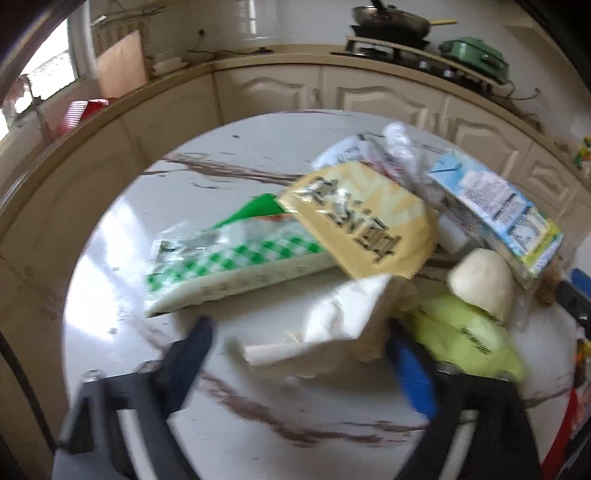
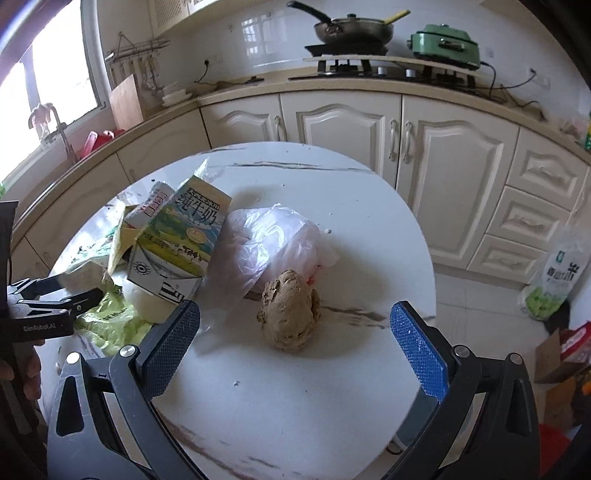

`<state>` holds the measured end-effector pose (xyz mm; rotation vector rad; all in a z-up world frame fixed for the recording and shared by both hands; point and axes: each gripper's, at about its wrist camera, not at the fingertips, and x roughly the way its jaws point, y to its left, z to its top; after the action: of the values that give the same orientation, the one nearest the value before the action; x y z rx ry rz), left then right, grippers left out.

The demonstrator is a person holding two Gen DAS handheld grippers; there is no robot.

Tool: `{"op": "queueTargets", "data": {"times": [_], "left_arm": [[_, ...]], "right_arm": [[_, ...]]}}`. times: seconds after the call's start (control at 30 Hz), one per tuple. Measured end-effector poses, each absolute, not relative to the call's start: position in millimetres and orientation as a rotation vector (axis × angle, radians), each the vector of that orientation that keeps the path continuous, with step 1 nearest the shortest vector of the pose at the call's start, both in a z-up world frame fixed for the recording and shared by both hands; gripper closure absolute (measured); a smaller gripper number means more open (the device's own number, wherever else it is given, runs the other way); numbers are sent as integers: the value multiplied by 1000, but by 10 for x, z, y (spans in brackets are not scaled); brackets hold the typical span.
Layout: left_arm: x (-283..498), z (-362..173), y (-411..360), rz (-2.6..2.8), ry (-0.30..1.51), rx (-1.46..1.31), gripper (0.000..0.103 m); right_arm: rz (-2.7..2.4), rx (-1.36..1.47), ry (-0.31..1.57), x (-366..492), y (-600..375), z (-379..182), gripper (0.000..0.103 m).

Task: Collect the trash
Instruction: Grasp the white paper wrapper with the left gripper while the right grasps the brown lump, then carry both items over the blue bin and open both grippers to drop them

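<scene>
A pile of trash lies on a round marble table. In the left wrist view I see a green-checked bag, a yellow wrapper, a milk carton, a white bun, a lime bag and a crumpled white wrapper. My left gripper is open, its fingers either side of the white wrapper. In the right wrist view my right gripper is open around a brown lump, beside a clear plastic bag and the milk carton. The left gripper shows at the left edge.
Cream kitchen cabinets curve behind the table. A stove with a black pan and a green cooker stand on the counter. A rice bag and boxes are on the floor at right.
</scene>
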<state>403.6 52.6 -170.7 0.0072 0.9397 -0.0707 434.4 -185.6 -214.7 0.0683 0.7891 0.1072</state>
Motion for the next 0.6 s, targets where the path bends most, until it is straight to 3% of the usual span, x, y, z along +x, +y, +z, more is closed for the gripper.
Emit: {"op": "queueTargets", "data": {"times": [0.07, 0.13, 0.2, 0.23, 0.33, 0.4, 0.43, 0.6], "left_arm": [[4022, -1692, 530, -113, 935, -7, 63], [3997, -1682, 556, -126, 918, 1, 76], [3952, -1668, 637, -136, 900, -23, 78], [3934, -1655, 655, -138, 896, -27, 78], [3804, -1578, 786, -123, 856, -33, 79], [3706, -1537, 830, -126, 851, -45, 79], [3641, -1514, 854, -120, 842, -50, 79], [3272, -1362, 847, -127, 811, -75, 79]], "right_arm": [[113, 62, 808, 4390, -1863, -2194, 0], [131, 58, 825, 4434, -1864, -2229, 4], [130, 49, 835, 4484, -1892, -2254, 14], [126, 46, 841, 4508, -1911, -2274, 26], [143, 29, 845, 4524, -1902, -2284, 35], [171, 29, 846, 4518, -1891, -2272, 53], [206, 41, 843, 4510, -1889, -2270, 70], [233, 77, 842, 4353, -1889, -2291, 71]]}}
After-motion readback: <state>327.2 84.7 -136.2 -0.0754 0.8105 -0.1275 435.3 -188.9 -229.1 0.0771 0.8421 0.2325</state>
